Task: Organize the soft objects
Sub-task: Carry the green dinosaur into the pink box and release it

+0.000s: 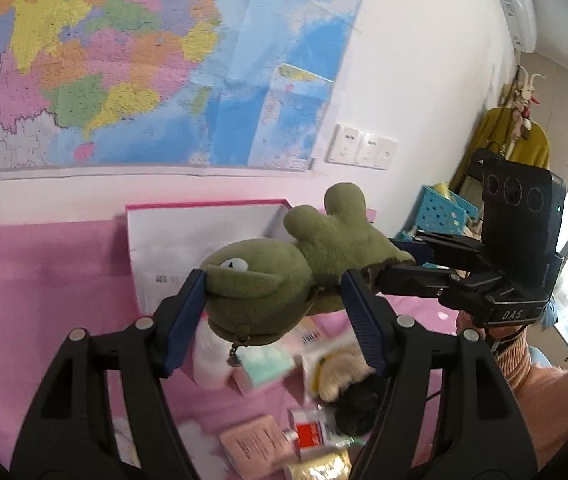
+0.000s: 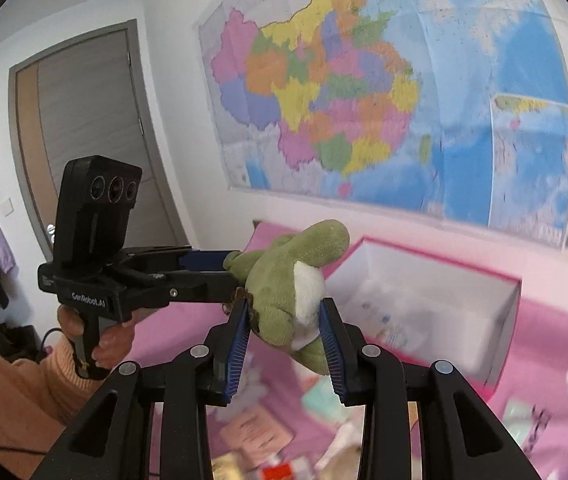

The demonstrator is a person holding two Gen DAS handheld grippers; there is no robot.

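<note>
Both grippers hold one soft green plush frog (image 1: 284, 272) in the air above the pink bedcover (image 1: 44, 280), before the open white box with pink rim (image 1: 188, 236). The left gripper (image 1: 274, 304) clamps its fuzzy head; the right gripper (image 2: 284, 328) pinches its white-bellied body. Only the left view shows the zipper pull (image 1: 234, 358) and the scattered packets (image 1: 260, 440) below; the right view shows a grey door (image 2: 92, 128).

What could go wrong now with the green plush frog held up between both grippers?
The green plush frog is gripped at its head by the left gripper and at its lower end by the right gripper; pulling apart could strain seams. Its dangling zipper pull might snag. If it slips, it falls among the clutter, not into the pink-edged white box.
</note>
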